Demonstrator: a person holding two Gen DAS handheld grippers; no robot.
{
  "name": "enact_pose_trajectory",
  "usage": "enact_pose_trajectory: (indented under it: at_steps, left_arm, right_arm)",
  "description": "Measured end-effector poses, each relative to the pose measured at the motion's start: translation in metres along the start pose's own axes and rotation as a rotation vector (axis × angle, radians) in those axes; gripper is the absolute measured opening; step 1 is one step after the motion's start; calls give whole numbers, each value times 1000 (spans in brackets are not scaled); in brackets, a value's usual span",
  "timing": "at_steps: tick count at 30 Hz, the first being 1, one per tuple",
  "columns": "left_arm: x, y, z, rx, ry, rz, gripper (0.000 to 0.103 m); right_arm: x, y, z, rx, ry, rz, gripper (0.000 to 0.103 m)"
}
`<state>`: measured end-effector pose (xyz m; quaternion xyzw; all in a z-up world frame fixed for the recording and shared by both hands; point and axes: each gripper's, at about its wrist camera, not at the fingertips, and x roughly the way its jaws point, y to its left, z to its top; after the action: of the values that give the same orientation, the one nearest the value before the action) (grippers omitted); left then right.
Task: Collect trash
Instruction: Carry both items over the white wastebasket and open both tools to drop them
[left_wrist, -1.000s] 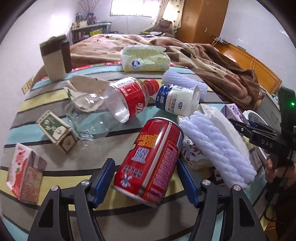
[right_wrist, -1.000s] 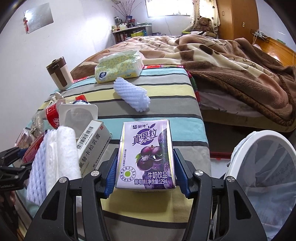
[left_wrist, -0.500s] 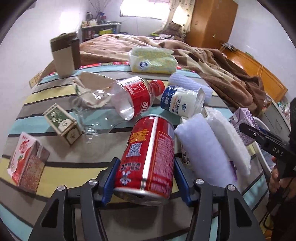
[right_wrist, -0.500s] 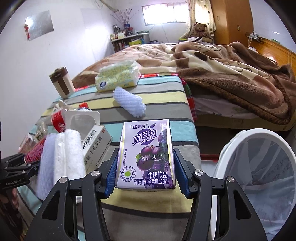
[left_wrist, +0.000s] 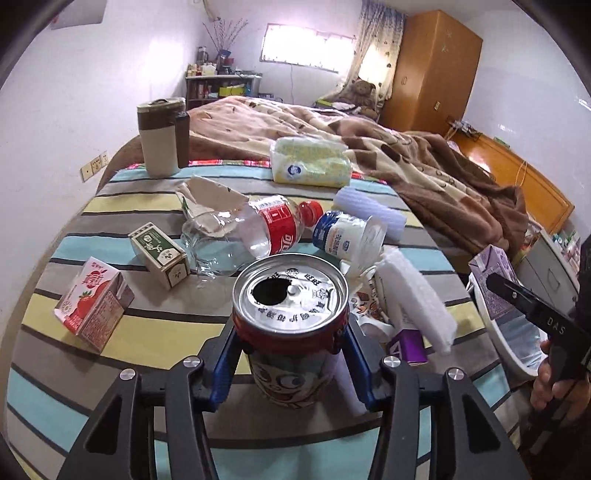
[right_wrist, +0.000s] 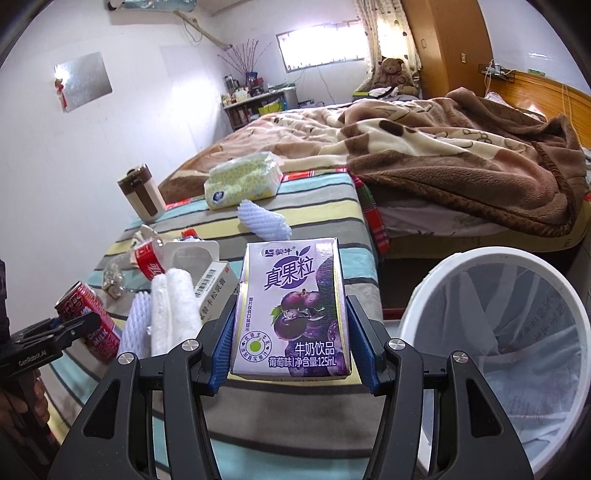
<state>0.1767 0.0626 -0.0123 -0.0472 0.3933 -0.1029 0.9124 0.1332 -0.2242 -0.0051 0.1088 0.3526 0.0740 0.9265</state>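
Note:
My left gripper (left_wrist: 291, 354) is shut on a red drink can (left_wrist: 291, 299), held upright above the striped table (left_wrist: 122, 332), its open top facing the camera. My right gripper (right_wrist: 291, 347) is shut on a purple milk carton (right_wrist: 291, 306), lifted near the table's edge, left of the white trash bin (right_wrist: 495, 332). The can (right_wrist: 86, 319) and the left gripper also show at the left of the right wrist view. The carton (left_wrist: 495, 280) and the bin rim (left_wrist: 498, 332) show at the right of the left wrist view.
On the table lie a crushed plastic bottle (left_wrist: 258, 229), a yogurt cup (left_wrist: 343, 236), a red juice carton (left_wrist: 92, 306), a green box (left_wrist: 159, 254), white foam sleeves (left_wrist: 413, 299), a tissue pack (left_wrist: 310, 166) and a brown mug (left_wrist: 159, 140). A bed with a brown blanket (right_wrist: 461, 155) lies behind.
My left gripper has lifted the can and tipped it from lying to upright. My right gripper has raised the purple carton and more of the bin shows.

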Motion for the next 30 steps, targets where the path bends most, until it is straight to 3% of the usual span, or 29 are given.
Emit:
enact_pose_trajectory:
  at_steps: [10, 18, 30]
  left_arm:
    - [-30, -40, 1, 41, -64, -35, 53]
    - [-25, -113, 9, 118, -68, -148, 53]
    - [12, -233, 0, 242, 6, -313, 53]
  right_arm:
    - [-35, -25, -1, 35, -44, -24, 56]
    - [-61, -62, -4, 75, -69, -110, 56]
    - [-68, -116, -17, 151, -28, -202, 56]
